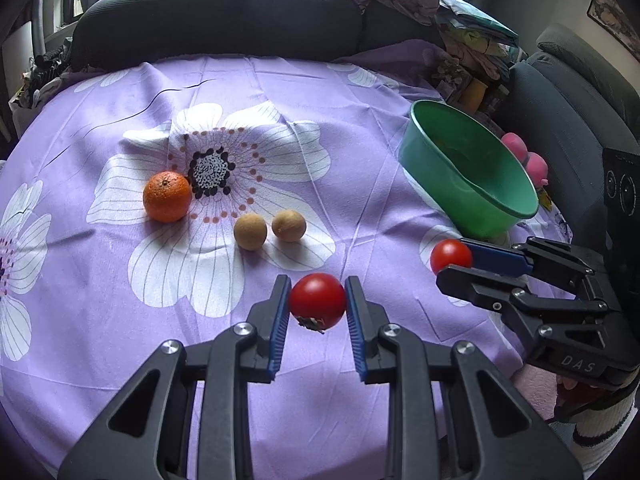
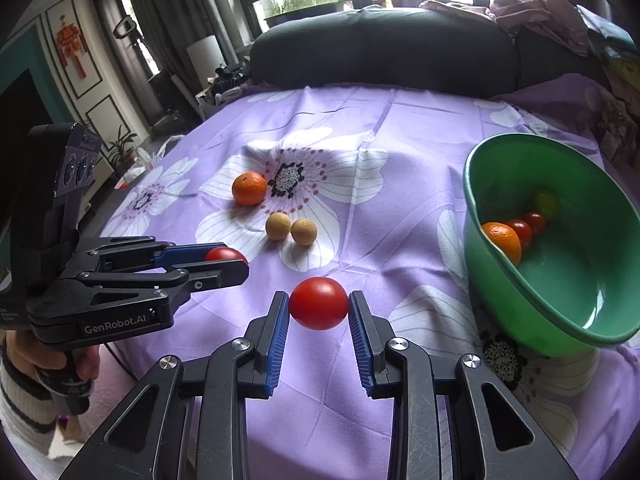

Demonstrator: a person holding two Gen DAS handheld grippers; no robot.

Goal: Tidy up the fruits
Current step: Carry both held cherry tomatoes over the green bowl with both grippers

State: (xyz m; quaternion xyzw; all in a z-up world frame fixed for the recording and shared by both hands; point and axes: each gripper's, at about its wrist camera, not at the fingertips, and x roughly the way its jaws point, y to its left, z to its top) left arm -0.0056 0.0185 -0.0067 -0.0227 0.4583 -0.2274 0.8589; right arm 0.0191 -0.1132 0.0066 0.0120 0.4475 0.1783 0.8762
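Left tool (image 1: 318, 300) clamping a red tomato (image 1: 317, 301), right tool (image 2: 319, 304) pinching another tomato (image 2: 319, 303), both hanging above the purple floral cloth (image 1: 360, 220), green bowl (image 2: 560, 300) sitting nearby.

cloth (image 2: 360, 120): orange (image 2: 249, 189) left of two longans (image 2: 291, 229) | bowl (image 2: 500, 280) at right, fruit inside | sofa (image 2: 380, 48) behind
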